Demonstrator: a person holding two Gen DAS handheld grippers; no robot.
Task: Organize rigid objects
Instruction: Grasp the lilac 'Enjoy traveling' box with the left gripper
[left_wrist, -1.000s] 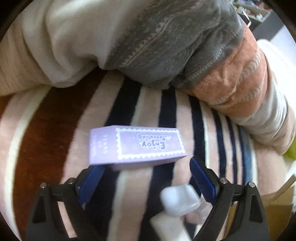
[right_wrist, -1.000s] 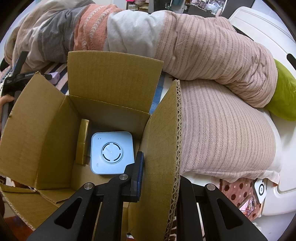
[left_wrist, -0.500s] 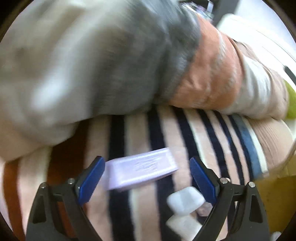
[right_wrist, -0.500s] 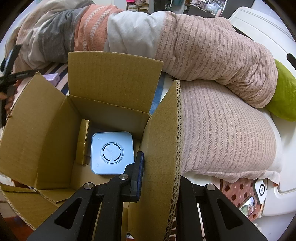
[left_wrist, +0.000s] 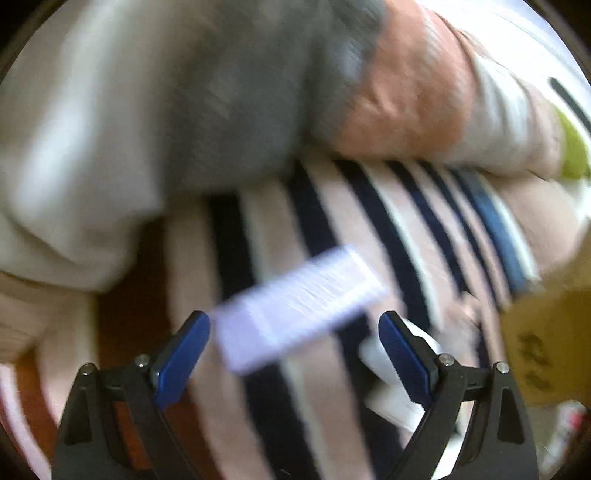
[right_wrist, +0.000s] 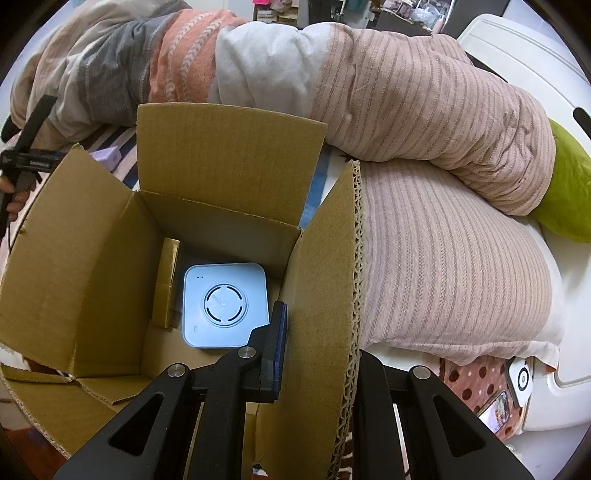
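Observation:
A lavender box (left_wrist: 295, 306) lies tilted on the striped blanket (left_wrist: 388, 229), just ahead of my left gripper (left_wrist: 293, 347), whose open jaws do not touch it. The picture is blurred. A white object (left_wrist: 384, 373) lies by the right finger. In the right wrist view an open cardboard box (right_wrist: 92, 266) holds a white square device (right_wrist: 225, 304). My right gripper (right_wrist: 319, 332) is shut on the box's right flap (right_wrist: 325, 258); its outer finger is hidden behind the flap. The lavender box (right_wrist: 109, 157) and the left gripper (right_wrist: 26, 158) show at the far left.
Rolled bedding and clothes (right_wrist: 406, 99) are piled behind the box, with a green pillow (right_wrist: 569, 195) to the right. A phone (right_wrist: 495, 410) lies at the lower right. The cardboard box's corner (left_wrist: 546, 339) stands right of my left gripper. A person's hand (right_wrist: 14, 199) holds the left gripper.
The left gripper has rolled and lifted a little, so the lavender box now looks tilted and sits lower between the fingers. The right gripper and the cardboard box have not moved.

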